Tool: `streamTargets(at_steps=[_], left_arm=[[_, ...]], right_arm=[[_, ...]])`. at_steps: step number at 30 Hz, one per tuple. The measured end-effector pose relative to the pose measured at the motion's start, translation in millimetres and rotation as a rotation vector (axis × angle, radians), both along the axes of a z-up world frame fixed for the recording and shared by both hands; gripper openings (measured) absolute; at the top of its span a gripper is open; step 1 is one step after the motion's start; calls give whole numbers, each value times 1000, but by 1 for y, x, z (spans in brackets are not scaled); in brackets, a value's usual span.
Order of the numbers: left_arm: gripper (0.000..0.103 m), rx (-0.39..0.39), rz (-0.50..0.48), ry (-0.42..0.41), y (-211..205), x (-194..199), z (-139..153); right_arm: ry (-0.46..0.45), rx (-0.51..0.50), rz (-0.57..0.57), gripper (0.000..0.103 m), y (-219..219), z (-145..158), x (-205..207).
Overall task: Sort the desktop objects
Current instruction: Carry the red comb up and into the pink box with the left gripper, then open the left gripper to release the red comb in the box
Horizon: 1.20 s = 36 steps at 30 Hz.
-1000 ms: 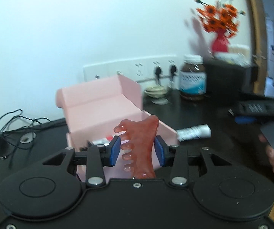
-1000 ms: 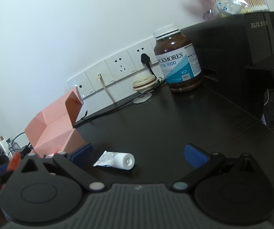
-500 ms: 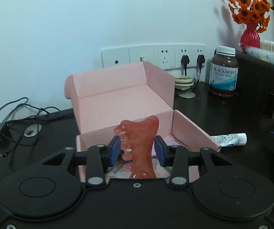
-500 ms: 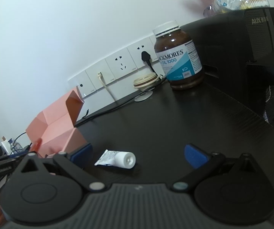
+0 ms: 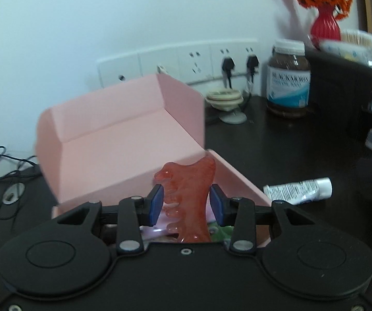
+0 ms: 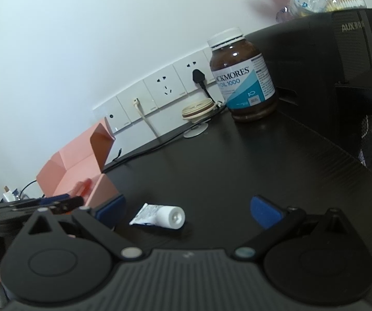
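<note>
Left gripper (image 5: 186, 203), lower centre of the left-wrist frame: blue-padded fingers (image 5: 157, 203) clenched on reddish comb-shaped massage tool (image 5: 188, 194), held upright over pink open box (image 5: 123, 140), apparently for dropping inside. Tool translucent, marbled red-orange, stubby teeth along its left edge, flared top. Right gripper (image 6: 186, 211), lower centre of the right-wrist frame: fingers spread wide and empty, white tube (image 6: 160, 216) lying between them on dark worktop (image 6: 238, 165), likely next for sorting.

Glossy translucent red comb (image 5: 190, 197), matt pink cardboard box (image 5: 123, 140), smooth dark desk (image 6: 238, 171)
</note>
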<state>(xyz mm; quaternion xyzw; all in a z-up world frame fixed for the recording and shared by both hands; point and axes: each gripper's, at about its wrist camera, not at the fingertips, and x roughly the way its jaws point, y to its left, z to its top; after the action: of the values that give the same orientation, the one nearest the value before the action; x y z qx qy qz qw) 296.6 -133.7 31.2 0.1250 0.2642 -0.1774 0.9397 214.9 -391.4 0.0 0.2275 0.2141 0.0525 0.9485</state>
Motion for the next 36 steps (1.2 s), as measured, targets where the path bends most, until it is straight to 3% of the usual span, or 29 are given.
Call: streamTargets(at_steps=[11, 26, 28, 32, 36], left_arm=[[41, -40, 2, 118, 4, 11, -6], [42, -46, 10, 116, 3, 12, -7], [47, -43, 18, 106, 4, 11, -8], [84, -19, 42, 38, 8, 4, -4], [88, -11, 4, -4, 8, -6, 3]], right_arm=[[14, 17, 20, 102, -1, -1, 3], [11, 19, 15, 102, -2, -1, 2], [12, 17, 17, 102, -2, -1, 2], [14, 22, 18, 102, -3, -2, 2], [13, 19, 19, 102, -2, -2, 2]])
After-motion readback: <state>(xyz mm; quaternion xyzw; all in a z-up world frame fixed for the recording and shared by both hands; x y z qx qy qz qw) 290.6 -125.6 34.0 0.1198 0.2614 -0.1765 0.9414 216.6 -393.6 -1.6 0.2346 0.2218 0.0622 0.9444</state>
